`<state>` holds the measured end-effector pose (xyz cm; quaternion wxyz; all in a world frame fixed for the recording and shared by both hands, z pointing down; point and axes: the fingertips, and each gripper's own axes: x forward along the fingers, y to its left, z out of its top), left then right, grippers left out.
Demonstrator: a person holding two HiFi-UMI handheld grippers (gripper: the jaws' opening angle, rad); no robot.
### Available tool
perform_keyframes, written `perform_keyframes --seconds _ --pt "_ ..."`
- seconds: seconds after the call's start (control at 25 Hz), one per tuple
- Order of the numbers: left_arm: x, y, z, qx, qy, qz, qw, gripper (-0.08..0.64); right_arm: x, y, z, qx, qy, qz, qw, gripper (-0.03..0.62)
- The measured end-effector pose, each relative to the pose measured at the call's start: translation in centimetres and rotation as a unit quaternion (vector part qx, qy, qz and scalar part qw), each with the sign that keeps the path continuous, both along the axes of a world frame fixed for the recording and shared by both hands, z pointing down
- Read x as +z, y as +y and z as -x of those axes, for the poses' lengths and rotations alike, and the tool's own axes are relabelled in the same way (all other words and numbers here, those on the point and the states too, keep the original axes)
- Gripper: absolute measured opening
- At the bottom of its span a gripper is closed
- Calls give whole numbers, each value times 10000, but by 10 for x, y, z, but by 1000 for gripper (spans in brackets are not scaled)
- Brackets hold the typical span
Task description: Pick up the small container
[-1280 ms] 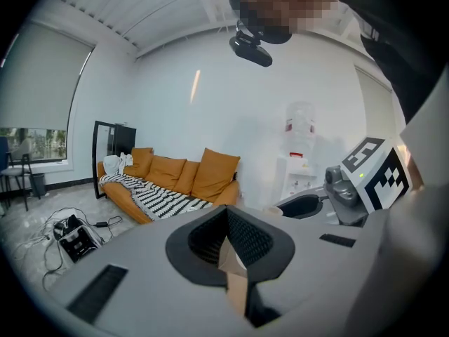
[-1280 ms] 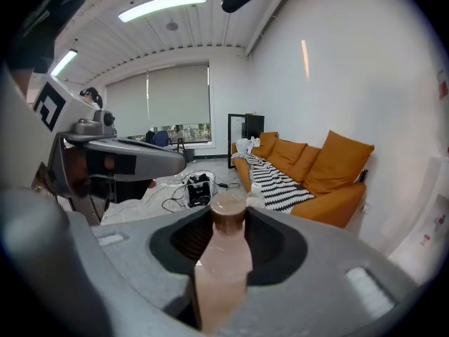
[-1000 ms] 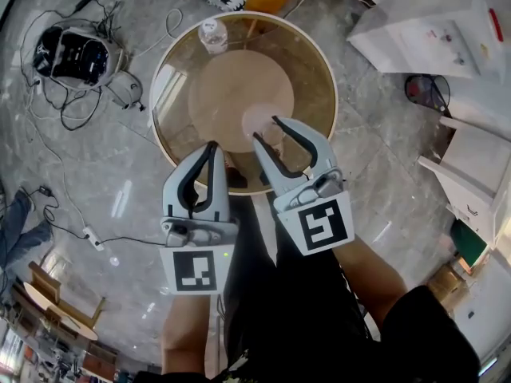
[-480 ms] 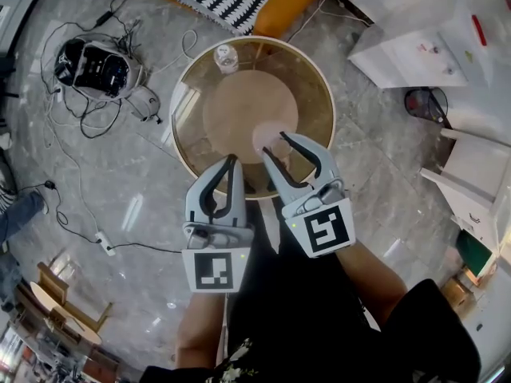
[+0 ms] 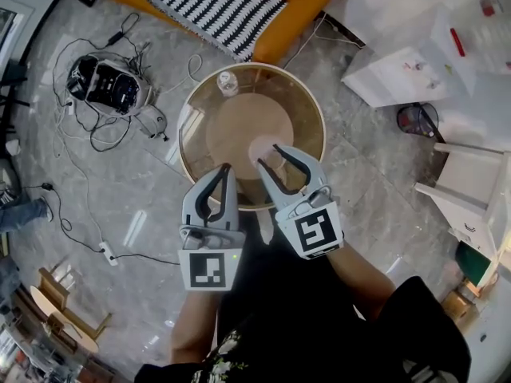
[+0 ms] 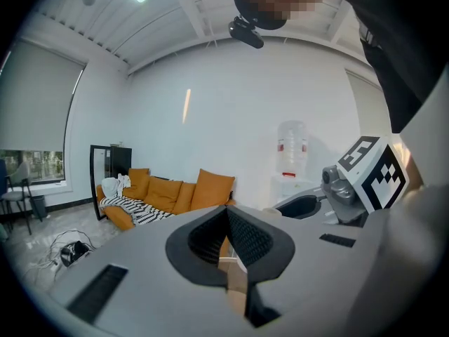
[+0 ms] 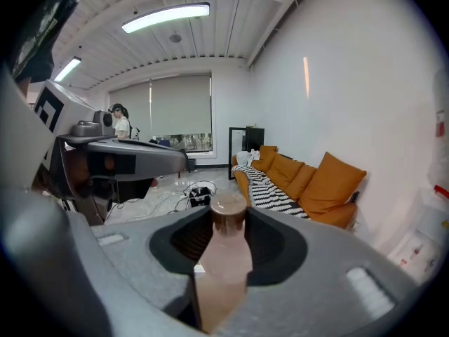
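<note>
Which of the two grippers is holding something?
The right gripper, clamped on the small pinkish container; the left gripper is shut and empty.

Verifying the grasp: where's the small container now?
The small container is gripped in the right claw (right gripper view); in head view it's over the round table's near edge.

Round glass-topped table (image 5: 299,106) with a pale rim stands on a grey, marble-patterned tile floor (image 5: 120,182). A round wooden lower tier shows through the glass. One small clear plastic bottle (image 5: 227,82) stands upright on the glass near the far rim. On the floor to the table's left lie a black device with tangled cables (image 5: 108,82) and a white power strip (image 5: 104,251).
</note>
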<state>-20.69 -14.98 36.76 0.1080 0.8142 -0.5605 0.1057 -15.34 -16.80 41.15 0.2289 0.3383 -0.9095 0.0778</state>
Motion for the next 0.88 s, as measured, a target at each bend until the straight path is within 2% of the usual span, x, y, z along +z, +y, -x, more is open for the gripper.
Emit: perform_keyframes --seconds 0.2,0.44,0.68,0.88 --pt "-24 -2 -2 53 -54 9 10000 6 -30 -1 -1 -127 -148 37 9998 137" --pt "-57 2 3 22 26 -126 9999 6 -65 7 6 -370 -87 -101 9992 137" --pt "-85 2 8 -70 92 -243 9996 6 -106 9 7 -524 -232 -439 9974 137" --pt "-116 1 6 10 54 -516 9987 6 -146 15 4 -589 -311 -650 9957 137"
